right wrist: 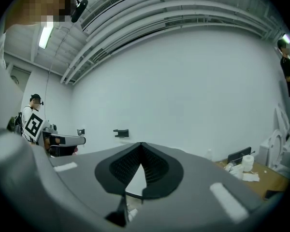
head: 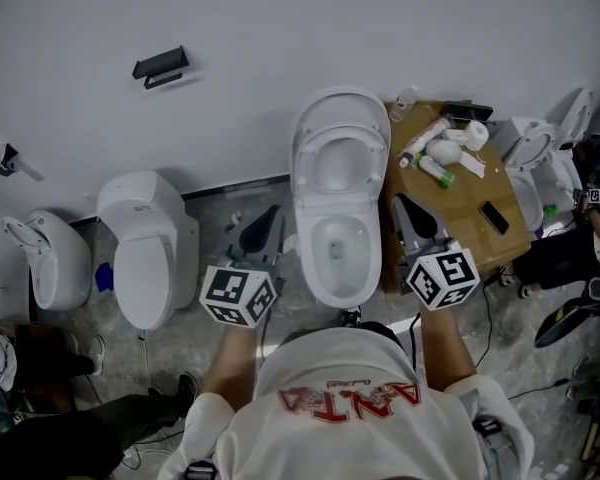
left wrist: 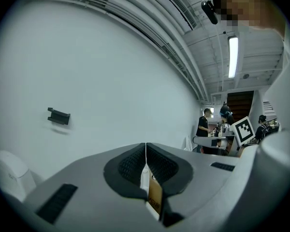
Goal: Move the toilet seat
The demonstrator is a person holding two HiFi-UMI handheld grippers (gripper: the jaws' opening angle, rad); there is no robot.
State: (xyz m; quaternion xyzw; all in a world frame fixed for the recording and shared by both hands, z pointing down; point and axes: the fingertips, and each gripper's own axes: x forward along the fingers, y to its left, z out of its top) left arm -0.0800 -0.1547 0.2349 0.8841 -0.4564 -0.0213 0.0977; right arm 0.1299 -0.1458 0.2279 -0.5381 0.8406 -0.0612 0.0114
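Observation:
In the head view a white toilet (head: 338, 253) stands against the wall straight ahead. Its seat and lid (head: 340, 143) are tipped up and lean back against the wall, leaving the bowl uncovered. My left gripper (head: 272, 216) hangs just left of the bowl and my right gripper (head: 401, 205) just right of it; both are apart from the toilet. Each points level at the wall. The left gripper (left wrist: 145, 146) has its jaws pressed together with nothing between them. The right gripper (right wrist: 141, 145) is likewise shut and holds nothing.
A second toilet (head: 145, 248) with its lid down stands to the left, with another white fixture (head: 50, 258) beyond it. On the right, a wooden table (head: 450, 218) carries bottles, a tissue roll and a phone. Another toilet (head: 540, 158) stands past it. A black bracket (head: 160, 66) hangs on the wall.

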